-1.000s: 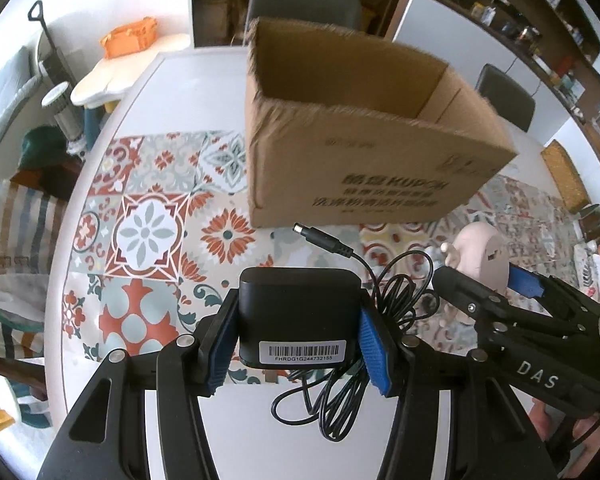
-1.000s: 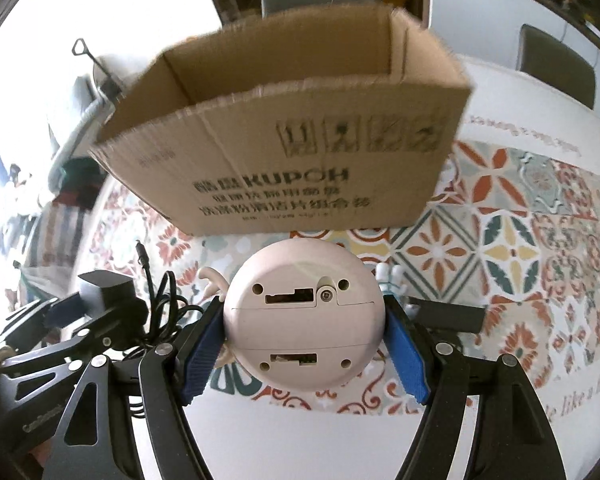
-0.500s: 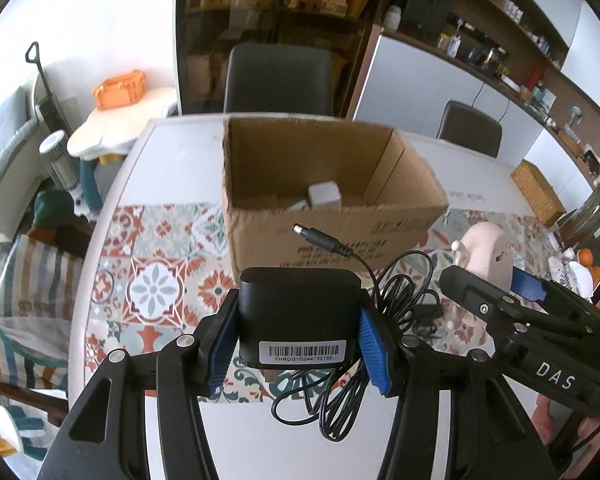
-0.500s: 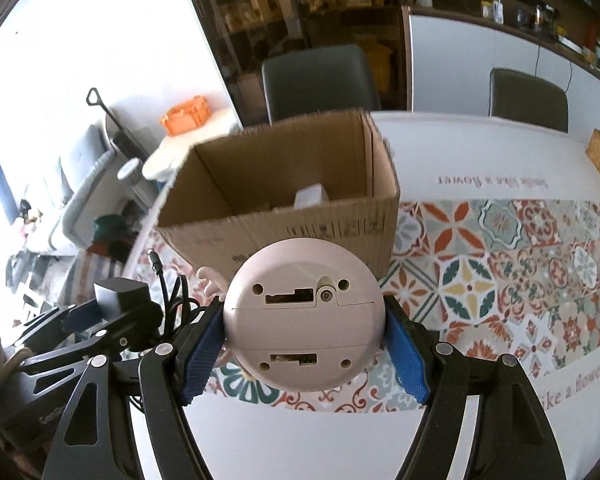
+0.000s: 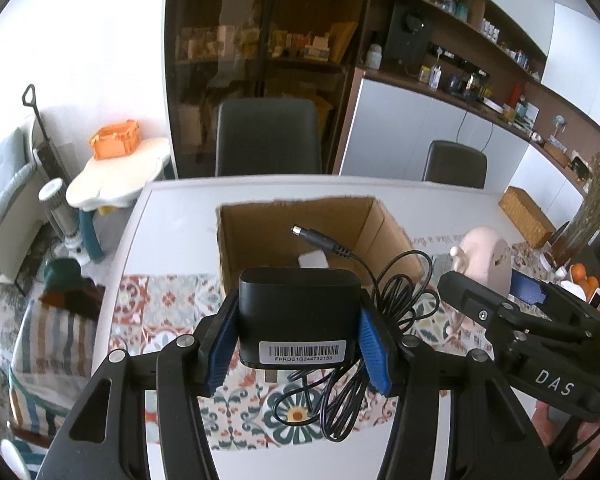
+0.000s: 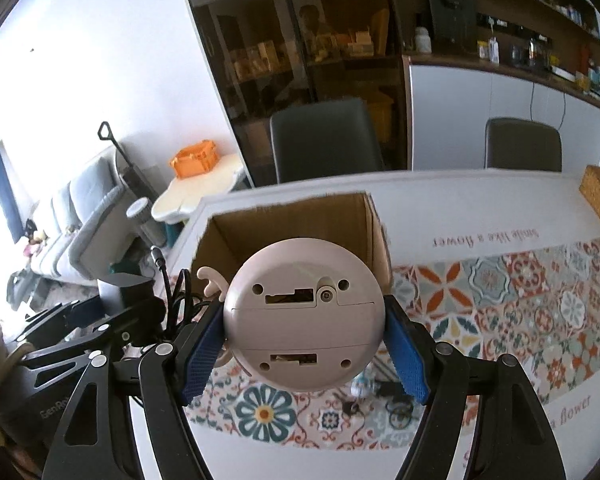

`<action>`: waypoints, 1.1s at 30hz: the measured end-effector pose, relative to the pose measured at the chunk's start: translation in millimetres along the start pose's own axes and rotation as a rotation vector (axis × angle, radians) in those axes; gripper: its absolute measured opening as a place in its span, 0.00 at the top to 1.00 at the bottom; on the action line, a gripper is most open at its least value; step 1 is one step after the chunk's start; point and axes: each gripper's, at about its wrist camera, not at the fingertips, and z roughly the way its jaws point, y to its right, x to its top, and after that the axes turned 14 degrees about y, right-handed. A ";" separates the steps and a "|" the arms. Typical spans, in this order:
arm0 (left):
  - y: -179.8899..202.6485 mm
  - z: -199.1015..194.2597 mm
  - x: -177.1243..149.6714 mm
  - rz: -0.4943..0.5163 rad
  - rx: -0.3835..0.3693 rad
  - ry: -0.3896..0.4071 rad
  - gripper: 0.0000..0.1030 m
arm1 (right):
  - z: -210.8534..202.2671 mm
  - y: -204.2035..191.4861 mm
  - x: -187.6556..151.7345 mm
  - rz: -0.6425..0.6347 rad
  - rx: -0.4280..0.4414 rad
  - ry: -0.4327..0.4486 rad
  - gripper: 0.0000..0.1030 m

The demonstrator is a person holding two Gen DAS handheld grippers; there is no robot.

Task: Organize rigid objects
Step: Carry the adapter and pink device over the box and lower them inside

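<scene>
Left gripper clamps the black power adapter by its flat sides — stiff and secure, though its loose cable could snag. Right gripper pinches the pink round gadget — probably light, curved, slippery — both above the cardboard box.

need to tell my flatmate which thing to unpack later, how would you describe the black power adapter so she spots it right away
Start at the open cardboard box on the patterned tablecloth. In front of it, the left tongs are shut on the power adapter, a black rounded block. Unlike the round pink toy held in the right tongs, it carries a white barcode sticker and trails a coiled black cable.
</scene>
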 end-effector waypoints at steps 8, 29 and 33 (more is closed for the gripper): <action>-1.1 13.5 25.3 0.020 -0.004 0.027 0.47 | 8.3 -2.4 23.0 -0.011 -0.009 0.043 0.28; -8.8 93.9 50.2 0.020 0.013 -0.065 0.47 | 81.6 9.3 49.4 -0.033 -0.056 -0.041 0.28; -11.7 112.8 43.5 0.007 0.015 -0.108 0.47 | 97.9 13.5 45.8 -0.032 -0.069 -0.077 0.28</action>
